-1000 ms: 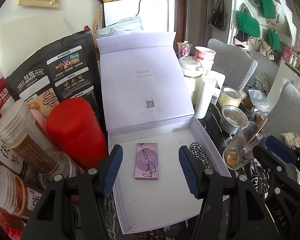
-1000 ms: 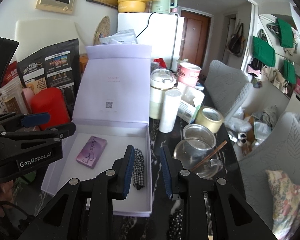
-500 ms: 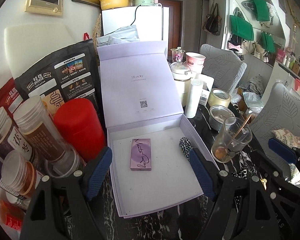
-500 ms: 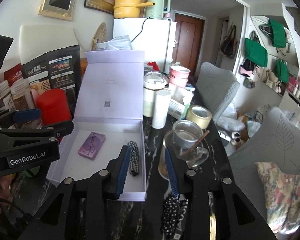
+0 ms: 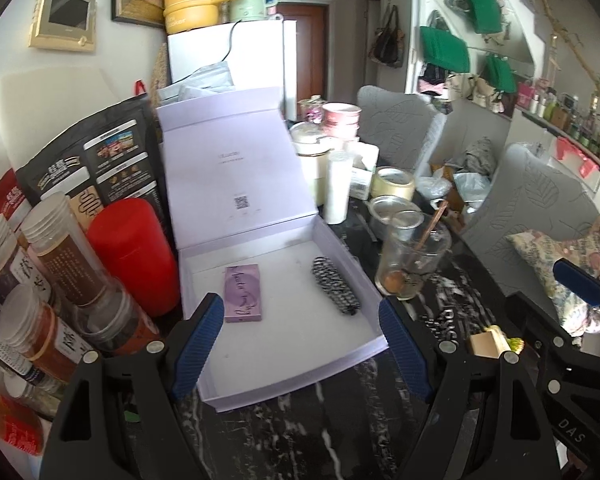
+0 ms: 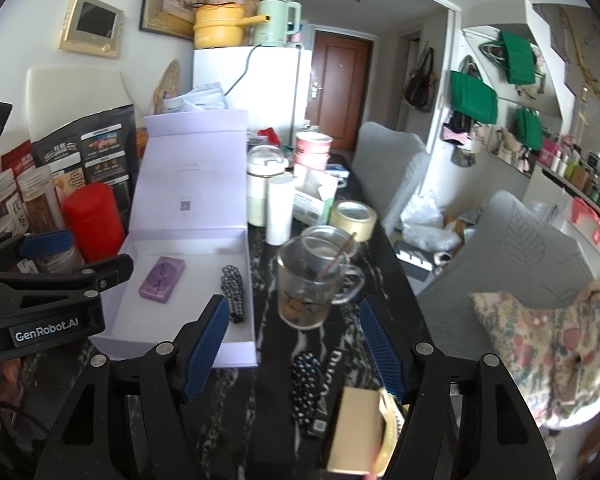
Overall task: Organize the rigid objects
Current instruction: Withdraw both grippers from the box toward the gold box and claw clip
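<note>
my left gripper (image 5: 302, 344) fingers stand wide and empty at the open lilac cardboard box's (image 5: 296, 376) near edge; my right gripper (image 6: 292, 350) fingers are opening, empty. inside lie a purple flat case (image 5: 243, 293) and a checked black-and-white roll (image 5: 335, 285).

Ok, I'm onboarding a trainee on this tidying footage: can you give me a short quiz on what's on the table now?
1. True or false: the purple palette lies inside the open lilac box.
2. What sits right of it in the box? A) checkered pouch B) tape roll C) red canister
3. What stands in the glass mug?

Key: 1 true; 2 A; 3 a thin brown stick.
</note>
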`<state>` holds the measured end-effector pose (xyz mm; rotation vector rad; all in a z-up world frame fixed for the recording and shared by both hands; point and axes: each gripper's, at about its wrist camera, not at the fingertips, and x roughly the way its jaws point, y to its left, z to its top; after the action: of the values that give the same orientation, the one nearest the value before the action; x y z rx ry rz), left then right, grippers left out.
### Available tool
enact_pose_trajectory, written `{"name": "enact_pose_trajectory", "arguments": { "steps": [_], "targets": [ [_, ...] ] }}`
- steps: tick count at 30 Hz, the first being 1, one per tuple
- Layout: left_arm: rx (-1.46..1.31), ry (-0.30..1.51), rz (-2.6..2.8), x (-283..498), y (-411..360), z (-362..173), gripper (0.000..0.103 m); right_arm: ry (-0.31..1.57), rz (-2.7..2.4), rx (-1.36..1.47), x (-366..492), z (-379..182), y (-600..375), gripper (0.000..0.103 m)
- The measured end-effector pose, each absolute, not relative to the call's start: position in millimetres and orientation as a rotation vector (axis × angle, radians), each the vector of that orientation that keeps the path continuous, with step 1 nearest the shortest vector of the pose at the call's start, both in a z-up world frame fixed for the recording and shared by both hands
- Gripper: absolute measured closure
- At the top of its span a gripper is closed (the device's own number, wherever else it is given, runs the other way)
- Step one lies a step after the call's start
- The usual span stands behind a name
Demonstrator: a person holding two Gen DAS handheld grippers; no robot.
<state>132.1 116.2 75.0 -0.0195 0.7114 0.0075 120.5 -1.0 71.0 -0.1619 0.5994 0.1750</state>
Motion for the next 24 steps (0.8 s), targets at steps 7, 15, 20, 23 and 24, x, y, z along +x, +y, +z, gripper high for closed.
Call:
{"name": "enact_pose_trajectory", "arguments": {
  "steps": [7,15,20,23,24],
  "targets": [
    [0.021,0.7,-0.101,119.4,77.8,72.1,0.023,0.598,0.086,-0.155,97.2,71.8,-30.6,0.035],
    [0.043,0.711,-0.183,114.6,43.2,64.9,0.023,0.608,0.008,-0.134,79.0,65.0,-62.8,0.035],
    [0.051,0.737,-0.218,118.3,24.7,57.1,0.023,0.629,-0.025,-0.114,73.5,55.5,-80.8,0.035],
    [0.062,0.755,-0.225,121.4,12.6,50.4,0.023,0.639,-0.052,-0.107,70.5,49.0,-91.0,0.035],
    [0.066,0.761,-0.231,122.3,9.5,48.0,0.023,0.644,-0.06,-0.104,69.9,46.4,-93.7,0.035]
  ]
}}
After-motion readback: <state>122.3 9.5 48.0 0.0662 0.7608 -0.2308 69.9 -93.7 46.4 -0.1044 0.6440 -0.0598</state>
